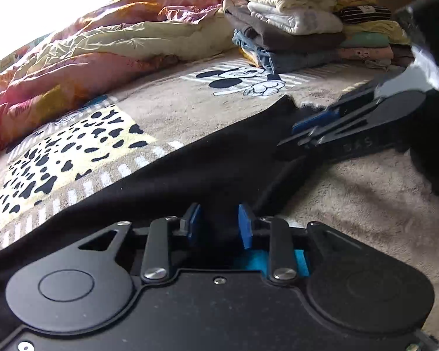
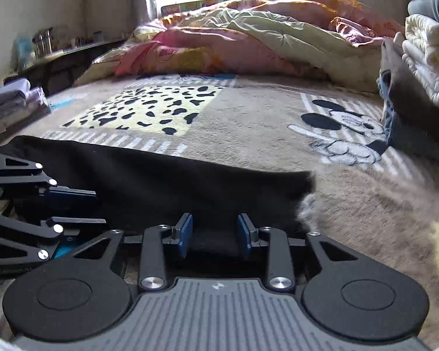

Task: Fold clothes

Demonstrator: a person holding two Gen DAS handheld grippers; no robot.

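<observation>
A black garment [image 1: 190,169] lies flat across the bed blanket, also in the right wrist view [image 2: 161,181]. My left gripper [image 1: 219,225] is low over the garment's near edge, jaws apart with black cloth between the blue pads. My right gripper [image 2: 215,232] is likewise open over the garment's near edge, close to its right corner. The right gripper shows in the left wrist view [image 1: 316,122], over the garment's far end. The left gripper shows at the left of the right wrist view [image 2: 73,207].
A beige blanket [image 2: 248,117] with a Mickey Mouse print and a spotted patch covers the bed. A crumpled pink and yellow duvet [image 1: 87,58] lies at the back. A tall stack of folded clothes [image 1: 307,23] stands at the back right. Folded cloths [image 2: 11,102] sit at the left.
</observation>
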